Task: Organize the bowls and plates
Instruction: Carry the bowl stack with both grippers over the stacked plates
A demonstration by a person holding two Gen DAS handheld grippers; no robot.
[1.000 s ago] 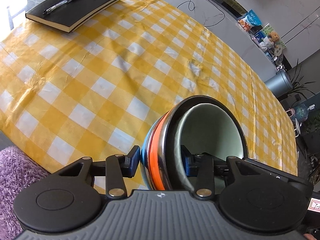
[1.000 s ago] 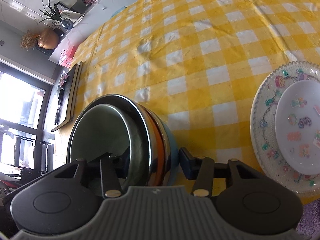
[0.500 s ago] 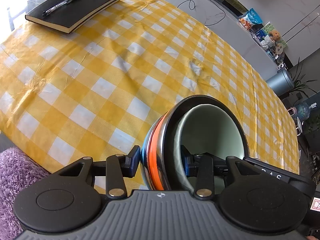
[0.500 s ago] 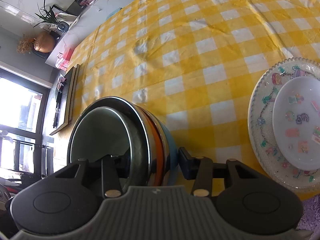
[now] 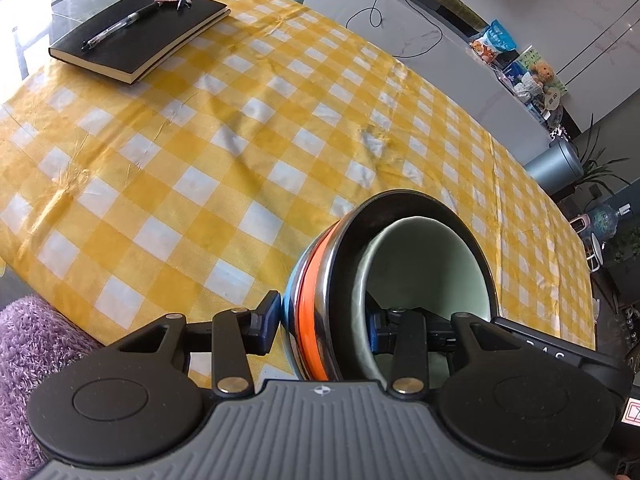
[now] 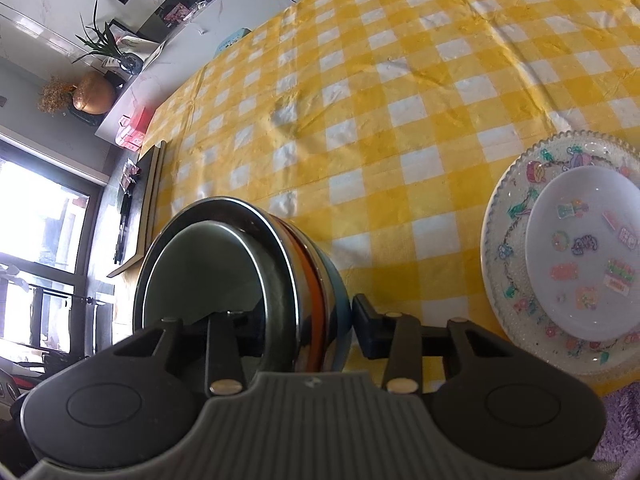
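Observation:
A stack of nested bowls [image 5: 432, 264], blue outermost, then orange, steel and pale green inside, sits at the near edge of the yellow checked table. My left gripper [image 5: 323, 324] is shut on its wall, one pad on the blue outside and the other inside the green bowl. On the opposite side of the bowl stack [image 6: 208, 264], my right gripper [image 6: 304, 320] straddles the wall with its jaws closing. Its outer pad meets the blue bowl; its inner finger is in shadow. A small white plate [image 6: 580, 260] lies on a larger decorated plate [image 6: 504, 240] to the right.
A black notebook [image 5: 140, 32] with a pen [image 5: 120, 28] lies at the table's far left corner. Purple fuzzy fabric [image 5: 24, 352] lies at the near table edge on both sides. The checked cloth [image 5: 200, 160] is wrinkled in the middle.
The right gripper's outer finger has narrowed in toward the blue bowl. The left gripper and the stack have stayed put.

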